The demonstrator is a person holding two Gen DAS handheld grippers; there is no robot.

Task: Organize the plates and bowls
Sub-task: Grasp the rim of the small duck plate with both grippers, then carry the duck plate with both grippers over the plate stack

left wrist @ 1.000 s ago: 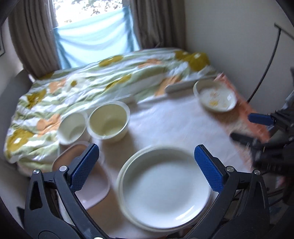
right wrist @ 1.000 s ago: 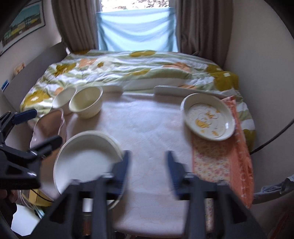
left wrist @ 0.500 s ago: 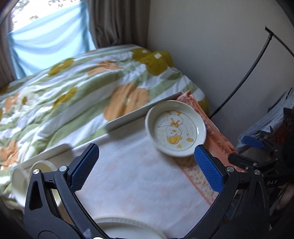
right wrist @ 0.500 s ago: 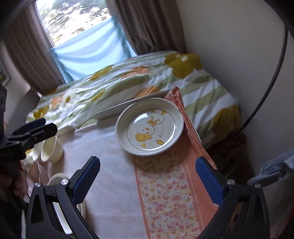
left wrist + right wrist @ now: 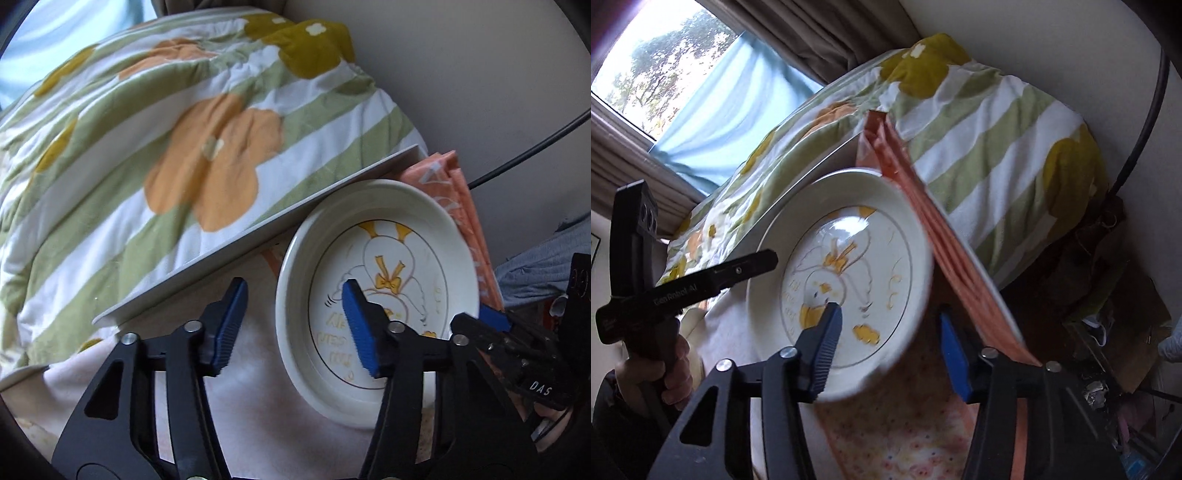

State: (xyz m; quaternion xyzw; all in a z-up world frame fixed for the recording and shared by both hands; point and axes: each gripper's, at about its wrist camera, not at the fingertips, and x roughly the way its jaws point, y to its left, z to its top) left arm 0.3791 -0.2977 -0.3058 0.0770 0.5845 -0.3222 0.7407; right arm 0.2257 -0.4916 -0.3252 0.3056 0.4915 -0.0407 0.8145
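Plate [image 5: 402, 236] (one, print blurred): left hand-held gripper [image 5: 295, 325] closing astride its 9 o'clock rim, right hand-held gripper [image 5: 890, 347] closing astride its 5 o'clock rim.

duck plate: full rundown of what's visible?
The duck plate is round, cream, glossy like glazed ceramic, with a raised rim, a thin gold ring and a yellow-bowed duck with faint lettering. It lies partly on the orange floral cloth, against the table's far edge. The left gripper and the right gripper each straddle its rim on opposite sides, jaws closing, not yet pinching.
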